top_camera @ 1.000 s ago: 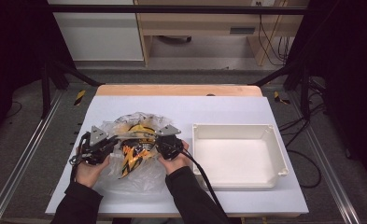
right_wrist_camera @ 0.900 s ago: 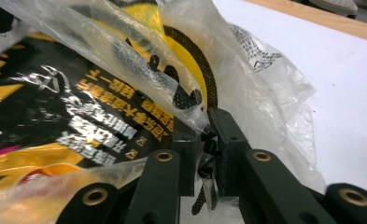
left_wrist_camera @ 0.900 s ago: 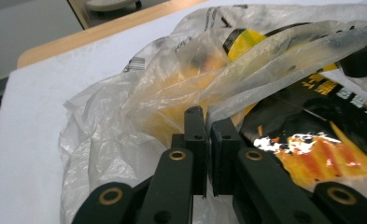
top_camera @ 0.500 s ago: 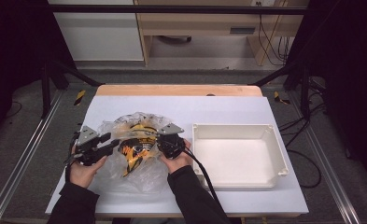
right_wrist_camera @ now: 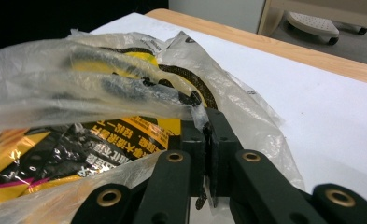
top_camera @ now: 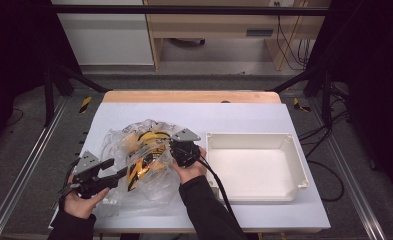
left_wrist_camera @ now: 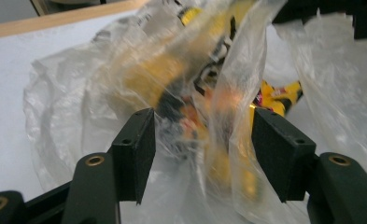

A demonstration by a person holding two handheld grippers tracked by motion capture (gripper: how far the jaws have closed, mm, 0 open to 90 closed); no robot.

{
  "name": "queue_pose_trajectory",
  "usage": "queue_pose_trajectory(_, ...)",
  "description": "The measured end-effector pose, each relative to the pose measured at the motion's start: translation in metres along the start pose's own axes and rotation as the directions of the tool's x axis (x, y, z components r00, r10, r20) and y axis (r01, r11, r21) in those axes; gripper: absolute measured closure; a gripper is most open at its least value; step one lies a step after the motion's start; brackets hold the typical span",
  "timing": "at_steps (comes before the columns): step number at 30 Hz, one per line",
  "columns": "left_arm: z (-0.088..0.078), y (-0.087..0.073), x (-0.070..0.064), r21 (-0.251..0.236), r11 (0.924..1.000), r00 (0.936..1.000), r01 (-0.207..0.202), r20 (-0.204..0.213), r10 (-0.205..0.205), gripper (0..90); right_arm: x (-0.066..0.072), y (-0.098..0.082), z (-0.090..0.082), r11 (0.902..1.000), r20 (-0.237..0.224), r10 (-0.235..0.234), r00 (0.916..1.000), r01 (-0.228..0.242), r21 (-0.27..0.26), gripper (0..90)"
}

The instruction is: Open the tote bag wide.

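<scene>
The table [top_camera: 244, 117] carries one clear plastic bag [top_camera: 144, 165] with yellow packets [top_camera: 140, 167] inside, their number unclear. One white tray [top_camera: 254, 167] sits beside it. Two tongs are present.

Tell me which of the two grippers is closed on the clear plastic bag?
The right gripper: it pinches an edge of the plastic bag. The left gripper has just been opening; bag film lies between its pads, unpressed.
</scene>
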State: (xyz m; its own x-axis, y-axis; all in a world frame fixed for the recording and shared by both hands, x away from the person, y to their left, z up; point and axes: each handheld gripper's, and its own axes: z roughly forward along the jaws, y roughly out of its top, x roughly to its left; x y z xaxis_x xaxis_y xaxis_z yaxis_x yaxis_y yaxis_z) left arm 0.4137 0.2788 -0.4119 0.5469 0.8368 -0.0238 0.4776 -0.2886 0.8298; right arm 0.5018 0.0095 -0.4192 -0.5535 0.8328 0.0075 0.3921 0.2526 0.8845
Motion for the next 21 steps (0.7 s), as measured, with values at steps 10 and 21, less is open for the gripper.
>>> queue_pose_trajectory(10, 0.010, -0.019, -0.004, 0.154, 0.9874, 0.9949, -0.036, -0.087, 0.050, 69.7, -0.004, 0.010, -0.011, 0.9977, -0.031, 0.015, 0.9994, -0.017, -0.065, 86.9)
queue_pose_trajectory(21, 0.004, -0.012, 0.019, 0.090, 0.9959, 0.9847, -0.001, -0.173, 0.017, 90.0, -0.001, 0.009, -0.012, 0.9987, -0.036, -0.027, 0.9990, 0.025, -0.044, 82.5)
